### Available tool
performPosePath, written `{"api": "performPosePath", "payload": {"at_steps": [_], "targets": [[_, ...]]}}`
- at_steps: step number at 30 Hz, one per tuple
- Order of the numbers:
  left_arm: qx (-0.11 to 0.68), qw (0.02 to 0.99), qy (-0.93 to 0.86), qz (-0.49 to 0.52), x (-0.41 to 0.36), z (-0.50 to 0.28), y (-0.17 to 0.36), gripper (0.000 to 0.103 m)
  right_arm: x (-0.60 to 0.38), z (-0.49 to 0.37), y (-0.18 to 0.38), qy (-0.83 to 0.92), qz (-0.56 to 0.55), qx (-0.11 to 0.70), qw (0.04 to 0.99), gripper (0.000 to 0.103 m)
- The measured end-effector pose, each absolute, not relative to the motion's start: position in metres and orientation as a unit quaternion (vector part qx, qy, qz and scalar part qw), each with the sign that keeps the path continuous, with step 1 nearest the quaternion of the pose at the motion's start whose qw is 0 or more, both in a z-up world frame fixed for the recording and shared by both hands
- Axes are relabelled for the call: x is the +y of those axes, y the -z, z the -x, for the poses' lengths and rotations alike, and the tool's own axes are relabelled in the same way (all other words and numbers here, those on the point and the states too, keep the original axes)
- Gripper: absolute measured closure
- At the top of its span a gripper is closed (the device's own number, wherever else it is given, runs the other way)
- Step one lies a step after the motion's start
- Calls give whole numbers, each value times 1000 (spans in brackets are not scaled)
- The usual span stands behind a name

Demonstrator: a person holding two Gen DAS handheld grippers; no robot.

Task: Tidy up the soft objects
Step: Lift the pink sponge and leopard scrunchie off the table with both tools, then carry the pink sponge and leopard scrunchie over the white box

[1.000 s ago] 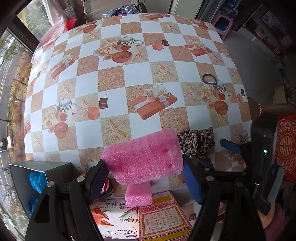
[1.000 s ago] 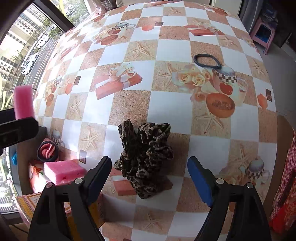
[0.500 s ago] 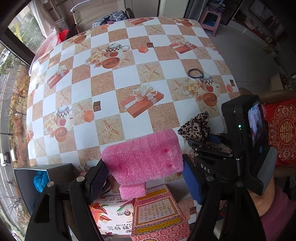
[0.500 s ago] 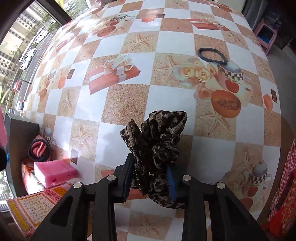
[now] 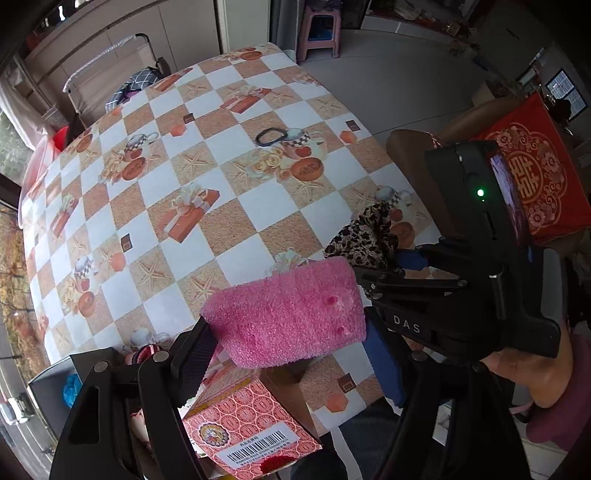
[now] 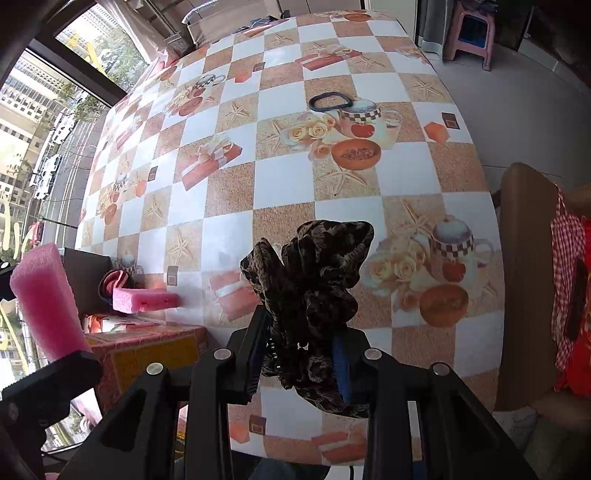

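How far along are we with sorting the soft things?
Done: one pink foam block and a red-striped hair tie already lie at the box. In hand: the left gripper holds a pink sponge; the right gripper holds the leopard scrunchie. Left: the black hair band on the table.

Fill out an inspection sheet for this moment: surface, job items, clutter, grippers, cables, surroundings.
Surface: table under a checked cloth printed with starfish, gifts and teapots.
Job's things: pink foam block and leopard-print scrunchie, both held; second pink foam piece by the red printed box; black hair tie lying loose farther out.
Clutter: red-striped ring beside the dark bin.
Grippers: left gripper shut on the foam block; right gripper shut on the scrunchie.
Cables: nothing seen.
Surroundings: window with street view, pink stool, red cushion.
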State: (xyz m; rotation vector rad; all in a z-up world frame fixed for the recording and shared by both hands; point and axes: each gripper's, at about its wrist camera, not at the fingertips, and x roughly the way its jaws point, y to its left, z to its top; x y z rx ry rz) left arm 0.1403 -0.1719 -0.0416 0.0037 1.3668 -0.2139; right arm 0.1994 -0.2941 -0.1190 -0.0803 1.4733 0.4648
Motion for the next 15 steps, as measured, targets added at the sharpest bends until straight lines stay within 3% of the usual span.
{"api": "performPosePath", "payload": {"at_steps": [15], "targets": [[601, 781, 169, -8, -162, -56, 13, 24, -290, -114, 88, -220, 56, 676, 701, 69]]}}
